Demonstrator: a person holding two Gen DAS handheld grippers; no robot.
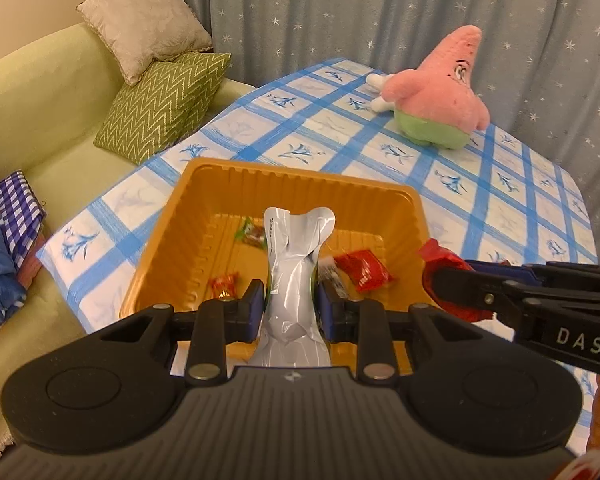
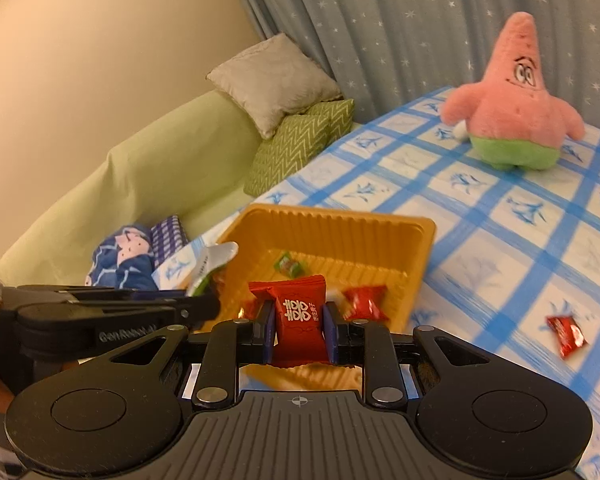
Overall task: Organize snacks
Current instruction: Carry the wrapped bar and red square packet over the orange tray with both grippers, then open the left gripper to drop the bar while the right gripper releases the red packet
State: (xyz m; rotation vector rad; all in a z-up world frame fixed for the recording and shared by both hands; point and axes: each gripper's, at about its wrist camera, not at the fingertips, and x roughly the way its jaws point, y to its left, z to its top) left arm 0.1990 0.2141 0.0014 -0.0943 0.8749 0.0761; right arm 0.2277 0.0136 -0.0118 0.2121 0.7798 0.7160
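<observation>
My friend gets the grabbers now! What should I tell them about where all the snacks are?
Left hand-held gripper: shut on a silver packet, held above the orange tray.
Right hand-held gripper: shut on a red candy packet, at the tray's near edge.
Done: a green candy, a red packet and a small red-gold candy lie in the tray.
Left: drop both held snacks in, then fetch the red packet on the tablecloth, right of the tray.
</observation>
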